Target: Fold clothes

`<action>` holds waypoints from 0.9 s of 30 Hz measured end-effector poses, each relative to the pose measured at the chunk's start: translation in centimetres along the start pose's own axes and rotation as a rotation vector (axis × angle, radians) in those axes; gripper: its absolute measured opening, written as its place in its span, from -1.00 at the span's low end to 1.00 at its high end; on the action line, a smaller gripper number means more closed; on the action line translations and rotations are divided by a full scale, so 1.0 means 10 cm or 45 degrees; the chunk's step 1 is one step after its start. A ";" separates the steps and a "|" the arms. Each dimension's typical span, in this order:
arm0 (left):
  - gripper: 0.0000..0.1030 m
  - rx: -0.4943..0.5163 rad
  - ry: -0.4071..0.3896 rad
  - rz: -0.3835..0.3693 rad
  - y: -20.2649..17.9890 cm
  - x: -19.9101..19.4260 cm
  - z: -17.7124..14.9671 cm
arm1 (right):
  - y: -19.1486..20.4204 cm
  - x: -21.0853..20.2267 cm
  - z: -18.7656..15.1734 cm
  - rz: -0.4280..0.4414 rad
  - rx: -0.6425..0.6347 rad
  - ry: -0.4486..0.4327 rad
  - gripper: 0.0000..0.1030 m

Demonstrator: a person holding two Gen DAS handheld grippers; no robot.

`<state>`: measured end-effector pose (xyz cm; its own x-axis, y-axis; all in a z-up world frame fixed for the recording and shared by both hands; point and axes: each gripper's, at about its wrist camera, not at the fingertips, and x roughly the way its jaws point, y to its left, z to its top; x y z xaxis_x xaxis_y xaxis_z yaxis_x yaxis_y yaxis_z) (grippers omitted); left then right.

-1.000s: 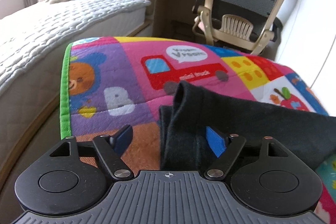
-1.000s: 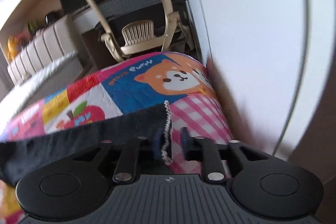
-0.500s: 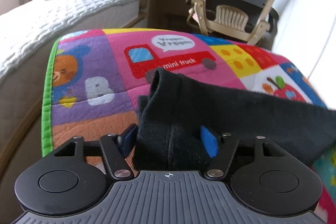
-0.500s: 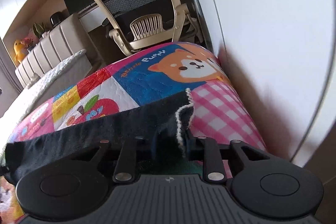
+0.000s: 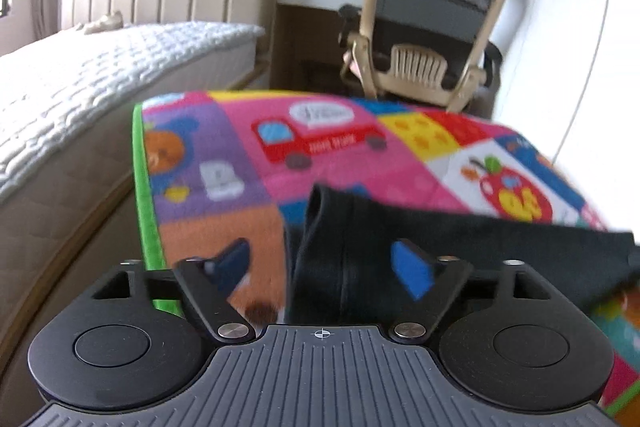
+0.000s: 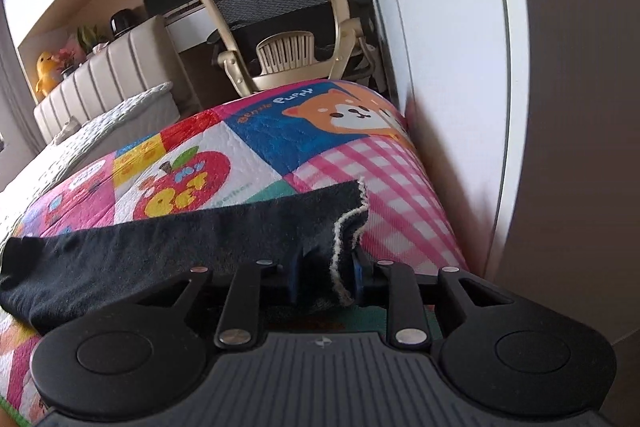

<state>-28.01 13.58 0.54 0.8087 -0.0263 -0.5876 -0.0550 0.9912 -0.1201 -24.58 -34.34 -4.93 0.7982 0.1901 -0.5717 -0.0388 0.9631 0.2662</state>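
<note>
Two tongs, left tongs (image 5: 324, 263) spread wide around black garment (image 5: 460, 247), right tongs (image 6: 326, 277) pinching its white-stitched edge

A matt black knitted cloth garment (image 6: 168, 247), edged at the right with rough white stitching, is seen on a quilted, slightly glossy printed play mat (image 6: 256, 143). Matt black plastic bodies and bright metal pivot screws are shown on the left gripper (image 5: 324, 267) and right gripper (image 6: 326, 279). On the far chair (image 5: 428, 31), smooth beige plastic frames dark mesh.
</note>
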 end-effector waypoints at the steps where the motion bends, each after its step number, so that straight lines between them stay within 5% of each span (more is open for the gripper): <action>1: 0.69 0.001 -0.008 -0.001 -0.02 0.04 0.05 | 0.01 -0.01 0.00 -0.004 0.002 -0.006 -0.48; 4: 0.65 0.039 0.037 0.019 -0.13 0.35 0.19 | 0.04 -0.07 0.00 0.006 0.008 -0.029 -0.18; 7: -0.23 0.042 0.098 0.087 -0.15 0.64 0.23 | 0.04 -0.17 -0.01 0.004 -0.010 -0.060 -0.15; 17: -0.41 0.057 -0.068 0.020 -0.02 0.04 0.15 | -0.05 -0.24 0.03 -0.028 -0.008 -0.100 -0.15; 24: -0.38 0.024 0.035 0.123 0.14 0.24 -0.01 | 0.05 -0.16 0.05 0.026 -0.015 -0.100 -0.15; 26: -0.35 0.018 0.041 0.129 0.15 0.29 -0.03 | 0.11 -0.13 0.07 0.028 -0.042 -0.105 -0.23; 27: -0.35 0.016 0.044 0.132 0.16 0.31 -0.04 | 0.13 -0.11 0.08 0.033 -0.061 -0.099 -0.50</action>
<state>-25.78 14.99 -1.81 0.7784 0.0722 -0.6236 -0.1298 0.9904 -0.0474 -25.03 -33.40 -3.34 0.8407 0.2014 -0.5027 -0.0872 0.9665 0.2413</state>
